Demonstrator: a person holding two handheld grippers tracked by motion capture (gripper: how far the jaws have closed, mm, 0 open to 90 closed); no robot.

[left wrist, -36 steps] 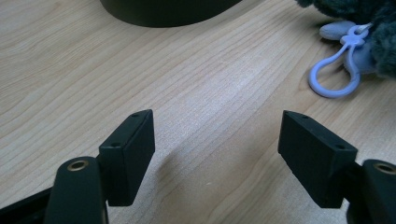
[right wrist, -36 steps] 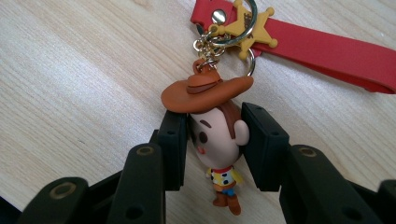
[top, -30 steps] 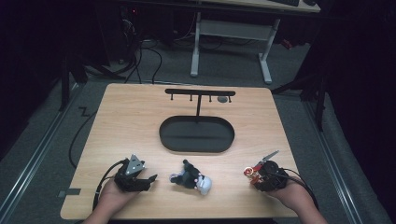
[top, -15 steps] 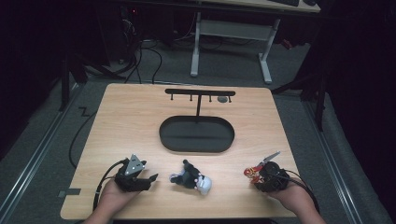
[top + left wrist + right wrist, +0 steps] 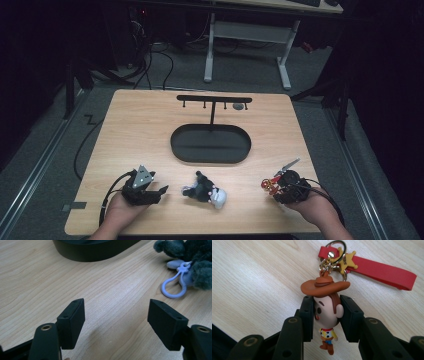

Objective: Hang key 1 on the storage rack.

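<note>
Keychain (image 5: 325,312): small cowboy figure w/ brown hat, big pale head, yellow shirt, blue trousers, brown boots; hat top links via gold ring (image 5: 336,251) to a yellow star charm (image 5: 347,262) and a red strap (image 5: 384,271) lying flat on the tabletop (image 5: 145,135). Right claw (image 5: 327,315) is clenched on the figure's head, one jaw on each side, body hanging betw. them, feet toward the camera. In high view it sits at the near right of the tabletop in the right claw (image 5: 280,187), strap end toward the centre. Left claw (image 5: 116,317) is released, jaws wide apart over bare wood, nothing betw. them; in high view it rests at the near left (image 5: 150,192), held by a hand (image 5: 120,212). Plush toy (image 5: 205,190), dark grey fur w/ a white part and a pale lilac clip loop (image 5: 175,285), lies betw. the two claws, apart from both. Black oval tray (image 5: 210,144) sits mid-tabletop, w/ a black T-shaped hook rack (image 5: 214,100) standing at its far edge.
</note>
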